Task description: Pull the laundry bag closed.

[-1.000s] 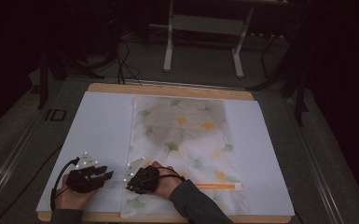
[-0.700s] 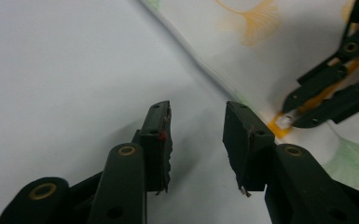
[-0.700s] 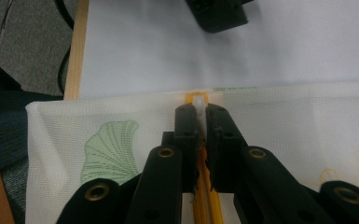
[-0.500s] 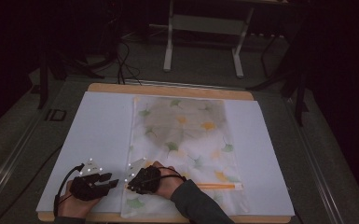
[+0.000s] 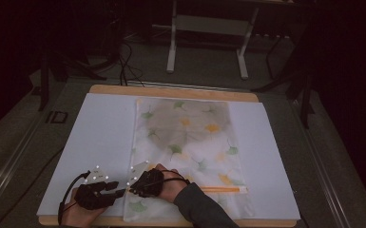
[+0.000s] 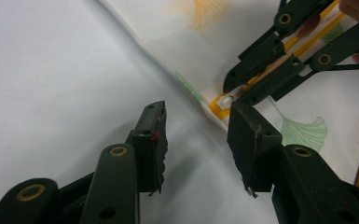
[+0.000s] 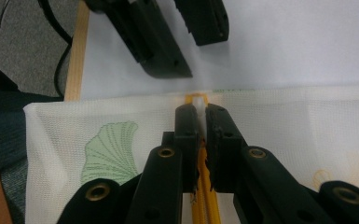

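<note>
Dark floor surrounds the wooden worktop (image 5: pixel 171 91), with a white metal frame (image 5: pixel 209 28) standing beyond its far edge and cables trailing across the floor at the far left. One white sheet (image 5: pixel 100 137) covers most of the worktop, and on it lies one mesh bag printed with ginkgo leaves (image 5: pixel 190 137), running from the far edge down to the near edge, a little right of the middle. An orange zipper (image 5: pixel 223 189) runs across the bag close to the near edge. Both forearms come in over the near edge, left of centre. One right hand-held gripper (image 7: pixel 201 122) is turned toward the left, jaws pinched together on the white zipper pull (image 7: pixel 198 103) at the bag's left edge. One left hand-held gripper (image 6: pixel 196 135) lies low just beside it over the white sheet, jaws spread apart and holding nothing, tips pointing at that same zipper end
</note>
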`<state>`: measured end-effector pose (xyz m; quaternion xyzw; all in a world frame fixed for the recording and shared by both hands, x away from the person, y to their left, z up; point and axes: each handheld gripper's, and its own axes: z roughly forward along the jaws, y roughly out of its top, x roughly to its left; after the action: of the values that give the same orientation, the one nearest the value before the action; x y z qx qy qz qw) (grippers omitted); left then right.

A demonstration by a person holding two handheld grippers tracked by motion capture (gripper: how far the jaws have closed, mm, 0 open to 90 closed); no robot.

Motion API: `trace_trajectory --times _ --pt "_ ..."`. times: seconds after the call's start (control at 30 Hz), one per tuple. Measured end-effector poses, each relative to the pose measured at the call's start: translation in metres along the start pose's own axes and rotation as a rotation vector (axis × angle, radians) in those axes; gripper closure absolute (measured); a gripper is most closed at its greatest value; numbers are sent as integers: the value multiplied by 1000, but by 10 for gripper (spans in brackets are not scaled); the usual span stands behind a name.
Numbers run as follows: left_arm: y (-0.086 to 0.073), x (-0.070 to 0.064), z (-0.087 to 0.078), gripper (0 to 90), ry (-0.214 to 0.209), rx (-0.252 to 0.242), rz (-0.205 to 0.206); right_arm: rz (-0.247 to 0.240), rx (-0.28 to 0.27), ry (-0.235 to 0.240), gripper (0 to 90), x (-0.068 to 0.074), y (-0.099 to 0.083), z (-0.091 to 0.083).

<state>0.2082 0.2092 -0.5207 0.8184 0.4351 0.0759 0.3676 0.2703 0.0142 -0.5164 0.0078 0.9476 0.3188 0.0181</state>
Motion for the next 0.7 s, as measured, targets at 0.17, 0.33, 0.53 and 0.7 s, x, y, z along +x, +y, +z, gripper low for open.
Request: trace_trajectory --times 0.17,0.33,0.53,0.7 --pt "-1 -1 3 563 -36 2 -11 -4 -6 -5 839 0 1 -1" --pt "0 -1 6 542 -60 3 -19 -9 -5 -14 839 -1 3 -3" --pt "0 -1 8 532 -106 -1 -35 -14 -7 -26 839 0 3 -5" --pt "1 -4 14 531 -114 19 -25 -13 -10 -31 839 -1 3 -6"
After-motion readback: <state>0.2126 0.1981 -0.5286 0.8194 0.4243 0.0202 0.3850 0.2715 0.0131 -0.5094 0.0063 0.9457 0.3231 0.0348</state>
